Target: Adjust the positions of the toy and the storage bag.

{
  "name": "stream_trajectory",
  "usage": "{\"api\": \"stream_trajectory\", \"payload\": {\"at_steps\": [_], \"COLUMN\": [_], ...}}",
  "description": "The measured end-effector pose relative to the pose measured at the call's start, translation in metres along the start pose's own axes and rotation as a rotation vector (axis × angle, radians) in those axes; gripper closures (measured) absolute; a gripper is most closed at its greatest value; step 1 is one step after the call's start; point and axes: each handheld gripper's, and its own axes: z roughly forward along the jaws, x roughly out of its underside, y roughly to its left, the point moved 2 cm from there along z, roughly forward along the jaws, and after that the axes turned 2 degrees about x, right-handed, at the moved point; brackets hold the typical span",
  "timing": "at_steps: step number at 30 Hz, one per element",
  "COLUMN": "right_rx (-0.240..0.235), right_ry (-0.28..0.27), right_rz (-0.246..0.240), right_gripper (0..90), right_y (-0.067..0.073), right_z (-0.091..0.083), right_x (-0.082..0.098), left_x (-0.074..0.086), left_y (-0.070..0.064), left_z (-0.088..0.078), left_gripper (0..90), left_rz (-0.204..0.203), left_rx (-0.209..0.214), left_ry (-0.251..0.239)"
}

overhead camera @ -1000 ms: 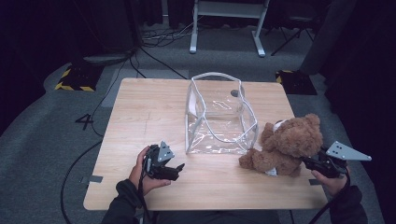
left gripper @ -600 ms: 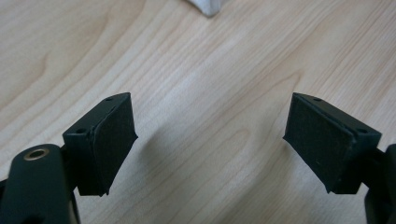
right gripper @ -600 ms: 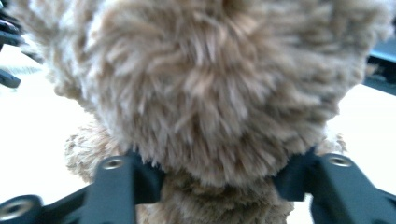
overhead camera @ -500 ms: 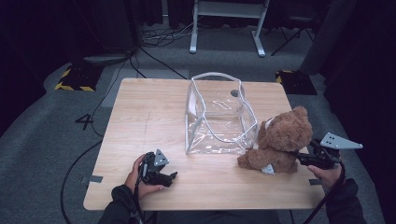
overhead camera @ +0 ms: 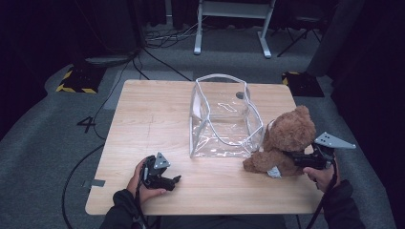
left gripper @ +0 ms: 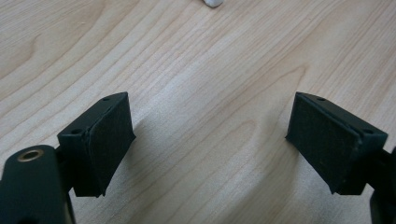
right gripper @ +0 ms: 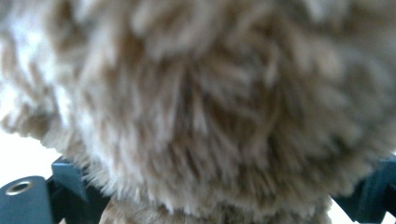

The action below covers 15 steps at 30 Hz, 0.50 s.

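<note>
A single figure "4" (overhead camera: 88, 124) can be read in the high view, marked in dark on the grey floor (overhead camera: 43, 143) just left of the table's left edge. The white tag (overhead camera: 273, 172) on the teddy bear is too small to read.

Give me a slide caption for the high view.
Right gripper at a brown teddy bear beside a clear bag on a wooden table; left gripper rests apart.
</note>
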Motion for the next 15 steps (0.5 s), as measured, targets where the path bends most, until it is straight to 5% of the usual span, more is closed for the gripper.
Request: {"api": "stream_trajectory", "payload": {"at_steps": [9, 15], "right_rx": [-0.017, -0.027], "right_ry": [0.017, -0.017], "right_rz": [-0.086, -0.096], "right_gripper": [41.2, 48.7], "right_y": [0.0073, 0.0035], "right_z": [0.0008, -0.0046], "right_x": [0.0024, 0.0074], "left_x": [0.0003, 0.0001], "left_y": [0.0018, 0.0019], "left_z": [-0.0003, -0.0002], "left_gripper": [14.7, 15.0], "left_rz": [-0.02, -0.026], "left_rx": [-0.014, -0.019], "left_ry": [-0.001, -0.004]}}
